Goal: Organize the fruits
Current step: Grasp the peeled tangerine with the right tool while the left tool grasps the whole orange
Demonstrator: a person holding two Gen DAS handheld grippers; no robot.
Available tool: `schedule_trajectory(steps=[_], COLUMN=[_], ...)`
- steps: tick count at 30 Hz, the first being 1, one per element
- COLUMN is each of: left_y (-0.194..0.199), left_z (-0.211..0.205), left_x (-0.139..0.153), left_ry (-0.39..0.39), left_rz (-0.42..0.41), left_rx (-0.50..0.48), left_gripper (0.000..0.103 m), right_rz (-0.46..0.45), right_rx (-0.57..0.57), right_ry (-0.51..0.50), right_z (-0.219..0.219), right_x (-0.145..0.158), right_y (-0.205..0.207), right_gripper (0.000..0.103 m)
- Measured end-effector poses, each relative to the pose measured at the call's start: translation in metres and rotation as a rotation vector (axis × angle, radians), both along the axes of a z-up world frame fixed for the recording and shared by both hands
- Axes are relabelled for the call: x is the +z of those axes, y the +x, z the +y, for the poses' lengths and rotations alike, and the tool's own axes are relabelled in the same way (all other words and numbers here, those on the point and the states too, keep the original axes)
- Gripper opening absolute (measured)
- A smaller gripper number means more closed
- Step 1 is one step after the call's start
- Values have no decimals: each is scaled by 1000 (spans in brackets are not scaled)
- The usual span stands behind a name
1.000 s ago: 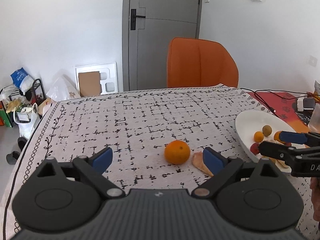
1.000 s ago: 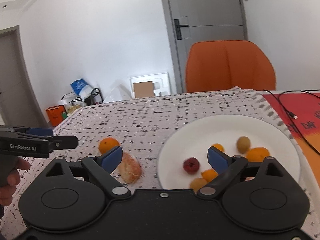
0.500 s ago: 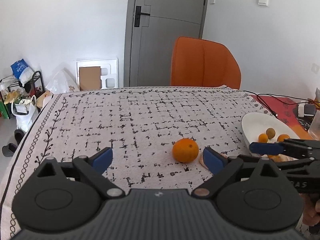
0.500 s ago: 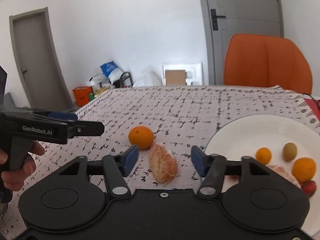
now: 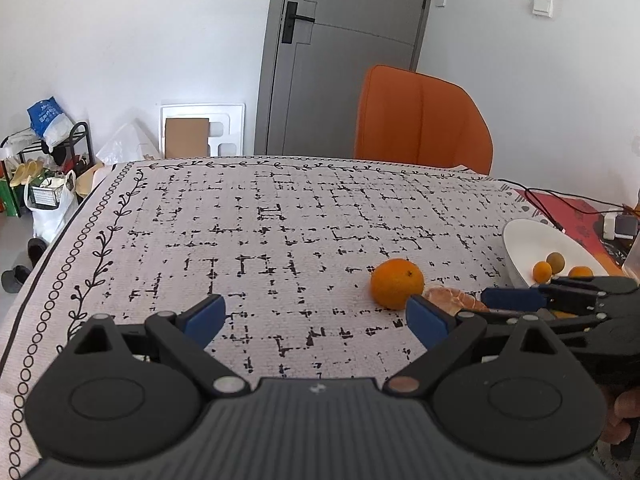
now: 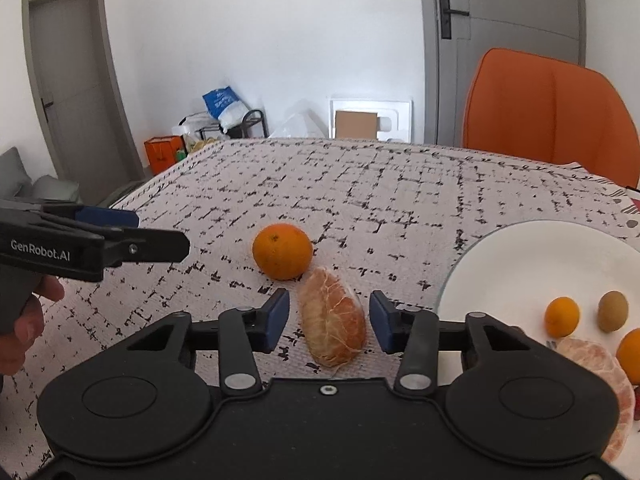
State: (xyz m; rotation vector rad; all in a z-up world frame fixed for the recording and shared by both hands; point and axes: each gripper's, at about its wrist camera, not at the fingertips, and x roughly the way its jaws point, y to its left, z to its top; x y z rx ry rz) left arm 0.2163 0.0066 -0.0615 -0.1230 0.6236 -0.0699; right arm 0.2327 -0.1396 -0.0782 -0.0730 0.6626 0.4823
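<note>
From where I stand, taking the whole orange (image 6: 282, 251) as the landmark: far to its left the left gripper (image 5: 317, 317) hovers over the patterned tablecloth (image 5: 260, 220) with its blue pads spread wide and nothing between them; in the right wrist view only its side shows, cut off by the frame edge, with a bit of the person's left hand (image 6: 24, 320) behind it. The orange itself sits on the cloth, whole and untouched. Just to its right and nearer me, touching or almost touching it, lies the peeled orange half (image 6: 333, 322), its near end hidden by the right gripper (image 6: 328, 321) body. That gripper's jaws stand open on either side of the peeled piece, with a clear gap on each side, so it grips nothing. In the left wrist view the peeled piece is mostly hidden behind a blue pad. Further right of the orange sits the white plate (image 6: 520, 264), cut off at the frame edge, holding a small orange (image 6: 562, 317), a brownish-green fruit (image 6: 612, 311) I cannot name for certain, and a peeled segment cluster (image 6: 600, 364) half hidden by the gripper. Compared with half a second ago, the right gripper has moved in closer around the peeled piece, and its jaws have narrowed slightly.
</note>
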Motion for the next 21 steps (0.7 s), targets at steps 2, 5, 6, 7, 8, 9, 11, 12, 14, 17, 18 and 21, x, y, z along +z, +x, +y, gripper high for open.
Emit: schedule_trajectory(steps=[2,5,6,7,8,9,11,12,14,17,18,21], left_y=[0,0,1,1,1,1,0,0,0,0,0,1], left_z=[1,1,1,1,1,0,1,1,2,1,1,-1], left_x=[-1,-4,-4,-5,-6,-6,-7,-7,-8,-9,-9,-9], left_ry=[-9,-11,-13,-15,-17,-18,-21,-24,-29,-35,-36,-38], left_rz=[2,8,11,14,14,13,13,14,17,20,19,15], left_rx=[0,1,1,0,-1,-2,-2,-1,2,-1,-3,-9], left_gripper=[96,96,96,96,96,96,96,96,96,96,96,96], right_rz=[-9,-4,-4,-6,-7,-9,-14,-17,-16,-9,-5,0], right_rx=[2,4,6,8,13,15,20,23,26,28,25,17], right_ry=[-31,-42,-55,-74,-88,-100,-140,-159,-175,-176,-167,-126], right_z=[4,8,10,14,17,19,24,27,28,26,23,17], right_x=[-2,-1,-1,-2,-3,-3,-4,-5,-6,-4,-3,0], right_y=[2,5,7,8,9,9,9,9,10,12,12,12], right_gripper=[41,41,41,41,41,41,42,43,43,36,35,34])
